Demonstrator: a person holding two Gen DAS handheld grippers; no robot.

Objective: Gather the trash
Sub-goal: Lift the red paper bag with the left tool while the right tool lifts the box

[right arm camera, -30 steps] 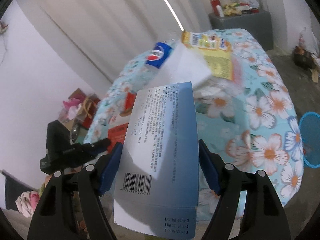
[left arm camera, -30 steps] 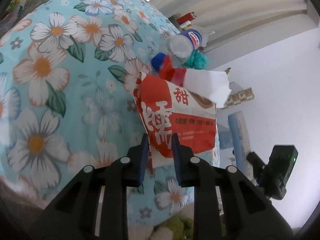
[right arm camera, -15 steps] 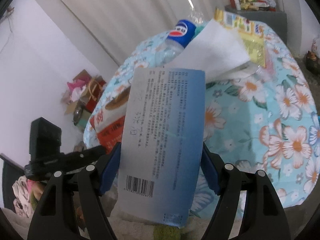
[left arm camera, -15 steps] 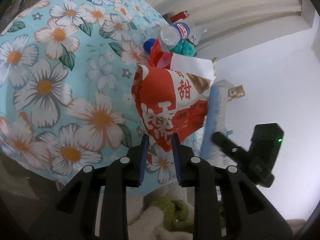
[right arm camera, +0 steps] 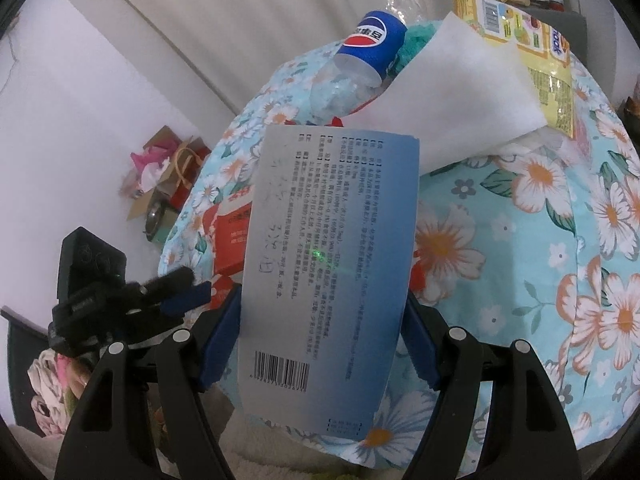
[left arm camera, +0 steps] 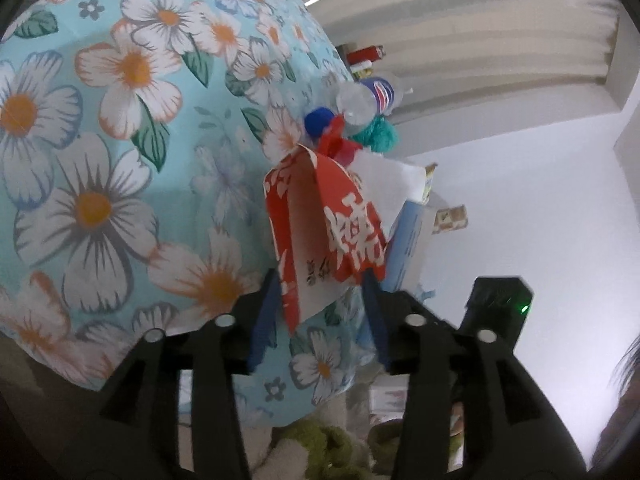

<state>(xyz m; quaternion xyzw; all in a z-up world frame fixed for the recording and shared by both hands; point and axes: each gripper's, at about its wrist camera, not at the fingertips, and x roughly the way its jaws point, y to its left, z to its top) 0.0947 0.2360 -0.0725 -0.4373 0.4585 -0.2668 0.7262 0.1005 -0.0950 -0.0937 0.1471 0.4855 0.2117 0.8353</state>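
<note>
Saw a big bench (left arm camera: 120,160) under a blue cloth with white and orange flowers.

Next in size, saw a tall blue box (right arm camera: 328,264) with small writing and a bar code, held up at the near edge of the bench. Saw it squeezed on both sides by the right tongs (right arm camera: 320,320), spread wide to fit it.

Found a white sheet of paper (right arm camera: 452,92) lying in the middle of the bench, behind the box.

Spotted a red and white snack bag (left arm camera: 320,232) at the near edge of the bench, standing between the two pads of the left tongs (left arm camera: 320,300). Saw those tongs about half open, just after spreading wider. Saw the bag loose in the gap, puffed out and not pinched. Could not tell for sure if one pad brushed its side.

Noticed a yellow packet (right arm camera: 520,32) at the far side of the bench, partly under the white paper.

Saw a clear bottle (right arm camera: 360,60) with a blue label lying on the far side of the bench too, beside something fuzzy and teal (left arm camera: 380,136).

Last, saw a little red scrap (left arm camera: 334,140) on the bench, just behind the red bag.
</note>
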